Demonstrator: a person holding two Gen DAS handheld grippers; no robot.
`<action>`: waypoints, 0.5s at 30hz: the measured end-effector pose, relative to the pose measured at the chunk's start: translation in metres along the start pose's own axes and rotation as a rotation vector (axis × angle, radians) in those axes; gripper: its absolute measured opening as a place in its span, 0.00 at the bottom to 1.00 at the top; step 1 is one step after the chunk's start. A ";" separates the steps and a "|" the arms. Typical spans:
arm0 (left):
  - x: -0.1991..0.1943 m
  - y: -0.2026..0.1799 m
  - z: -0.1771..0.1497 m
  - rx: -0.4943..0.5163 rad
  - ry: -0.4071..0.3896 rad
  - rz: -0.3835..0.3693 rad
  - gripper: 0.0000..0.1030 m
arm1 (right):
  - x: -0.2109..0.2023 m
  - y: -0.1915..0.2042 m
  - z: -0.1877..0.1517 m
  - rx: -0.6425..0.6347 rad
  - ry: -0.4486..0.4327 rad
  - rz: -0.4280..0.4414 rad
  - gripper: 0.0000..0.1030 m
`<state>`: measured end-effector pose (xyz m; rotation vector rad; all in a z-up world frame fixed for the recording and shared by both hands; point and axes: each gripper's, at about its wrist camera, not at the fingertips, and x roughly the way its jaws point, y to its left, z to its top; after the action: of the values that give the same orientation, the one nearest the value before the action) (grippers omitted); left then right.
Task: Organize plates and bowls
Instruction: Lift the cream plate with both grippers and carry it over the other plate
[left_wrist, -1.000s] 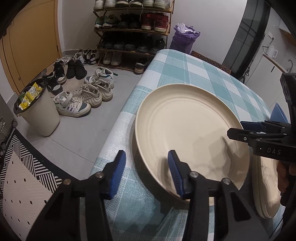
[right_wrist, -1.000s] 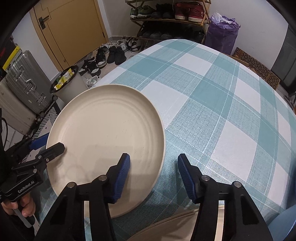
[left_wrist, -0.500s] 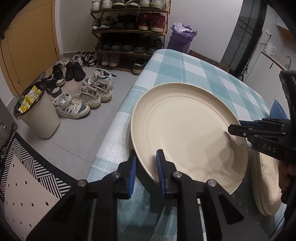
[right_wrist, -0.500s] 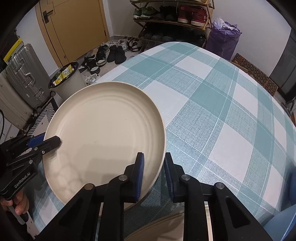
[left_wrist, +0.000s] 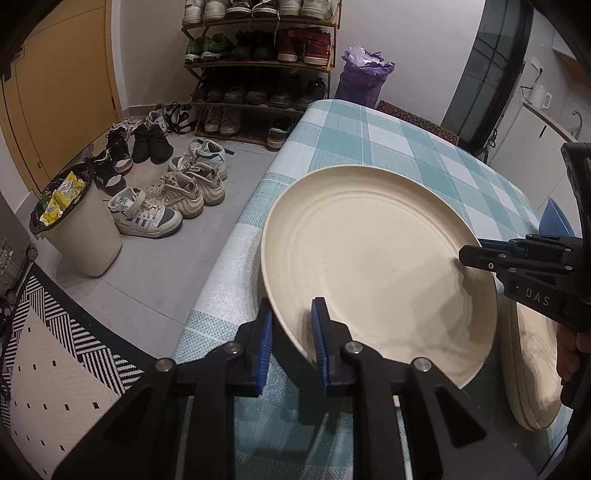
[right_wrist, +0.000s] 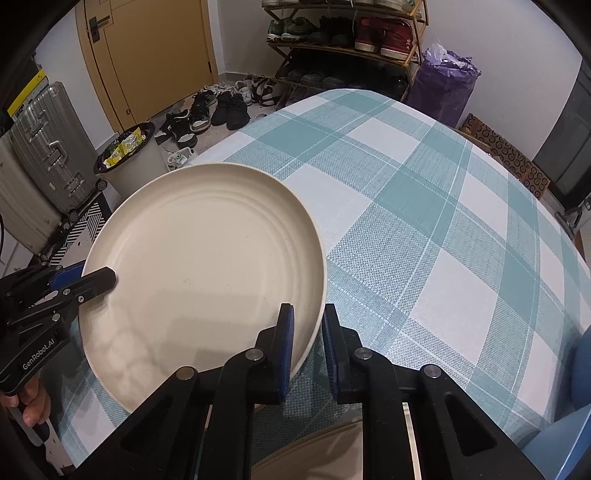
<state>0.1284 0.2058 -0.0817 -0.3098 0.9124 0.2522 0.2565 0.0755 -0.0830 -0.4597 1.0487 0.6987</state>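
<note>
Plate (left_wrist: 373, 258) clamped at opposite rims by left gripper (left_wrist: 291, 339) and right gripper (right_wrist: 306, 343); jaws just closed; plate tilted above checked worktop (right_wrist: 443, 221).

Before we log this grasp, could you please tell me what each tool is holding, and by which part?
Both hold the same plate by its rim: the left tool on the near edge, the right tool on the opposite side.

A home entryway joined to a dining area is shown. A wooden shoe rack (left_wrist: 258, 62) filled with footwear is set against the wall, with loose sneakers (left_wrist: 166, 206) scattered on the floor. A lined waste bin (left_wrist: 79, 225), a suitcase (right_wrist: 48, 147) and a yellow door (right_wrist: 147, 55) are seen beside a table under a checked tablecloth (right_wrist: 443, 229).
</note>
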 end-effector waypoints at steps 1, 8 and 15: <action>-0.001 0.000 0.000 0.001 -0.002 0.000 0.18 | -0.001 0.000 0.000 0.000 -0.002 -0.001 0.15; -0.011 -0.006 0.002 0.008 -0.026 0.000 0.18 | -0.015 -0.003 -0.002 0.005 -0.029 -0.007 0.15; -0.024 -0.016 0.003 0.030 -0.050 -0.006 0.18 | -0.033 -0.010 -0.006 0.016 -0.059 -0.019 0.15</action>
<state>0.1216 0.1895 -0.0580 -0.2773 0.8655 0.2397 0.2495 0.0542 -0.0558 -0.4319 0.9923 0.6827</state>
